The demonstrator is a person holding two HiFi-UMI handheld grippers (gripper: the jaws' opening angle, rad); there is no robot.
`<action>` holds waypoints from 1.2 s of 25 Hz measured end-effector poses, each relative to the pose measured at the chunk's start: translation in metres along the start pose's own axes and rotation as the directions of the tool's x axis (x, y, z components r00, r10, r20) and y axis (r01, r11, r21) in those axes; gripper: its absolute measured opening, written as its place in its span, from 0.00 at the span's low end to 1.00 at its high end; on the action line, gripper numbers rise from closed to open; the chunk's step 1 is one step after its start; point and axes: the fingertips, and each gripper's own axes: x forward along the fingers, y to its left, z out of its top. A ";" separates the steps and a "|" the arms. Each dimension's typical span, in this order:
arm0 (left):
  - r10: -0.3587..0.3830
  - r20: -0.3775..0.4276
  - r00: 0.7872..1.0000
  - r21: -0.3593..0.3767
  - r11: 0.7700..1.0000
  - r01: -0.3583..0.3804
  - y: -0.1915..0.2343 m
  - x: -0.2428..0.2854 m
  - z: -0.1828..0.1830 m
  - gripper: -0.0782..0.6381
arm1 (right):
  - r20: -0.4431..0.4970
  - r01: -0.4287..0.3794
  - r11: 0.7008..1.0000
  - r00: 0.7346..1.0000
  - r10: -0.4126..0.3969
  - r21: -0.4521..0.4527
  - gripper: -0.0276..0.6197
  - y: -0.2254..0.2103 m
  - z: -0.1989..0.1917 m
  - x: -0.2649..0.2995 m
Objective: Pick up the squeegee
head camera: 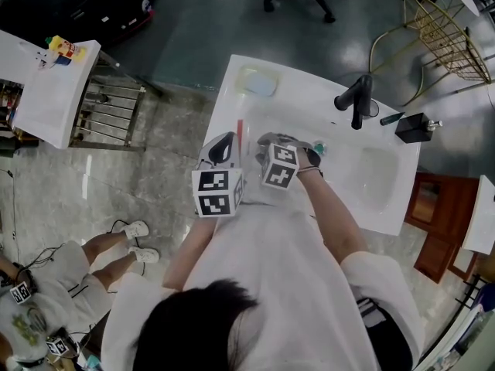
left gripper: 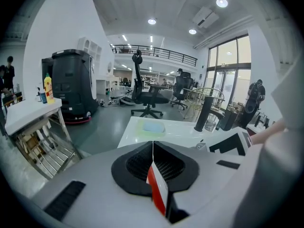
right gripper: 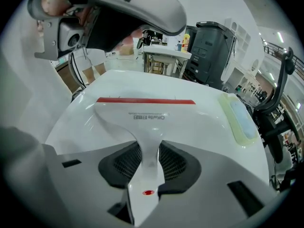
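While the white plastic squeegee (right gripper: 142,120) is over the glossy white washbasin top (head camera: 309,91), the right gripper (right gripper: 151,161) clamps its slim, flared handle between black mesh pads. The left gripper (left gripper: 153,164) is pinched onto a thin red-and-white strip, seemingly that squeegee's red-edged blade.

Black faucet (head camera: 357,100), soap dispenser (head camera: 414,127), office chair (left gripper: 146,95)

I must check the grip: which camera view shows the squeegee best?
Right gripper view: the whole squeegee, its handle in the right gripper. The left gripper view shows only its edge, the head view a thin red strip.
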 end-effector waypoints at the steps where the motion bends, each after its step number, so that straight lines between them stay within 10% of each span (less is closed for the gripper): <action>1: 0.002 0.003 1.000 0.002 1.000 -0.002 -0.001 -0.002 0.000 0.15 | 0.000 0.002 1.000 1.000 -0.002 -0.003 0.24 0.001 0.000 0.000; 19: 0.007 0.098 0.995 -0.016 1.000 -0.005 -0.002 -0.025 0.022 0.15 | 0.055 0.073 0.984 0.995 -0.082 0.161 0.21 -0.009 0.002 -0.021; 30: -0.001 0.146 0.989 -0.026 1.000 0.005 0.002 -0.042 0.026 0.15 | 0.051 0.229 0.887 0.961 -0.271 0.401 0.21 -0.021 -0.007 -0.061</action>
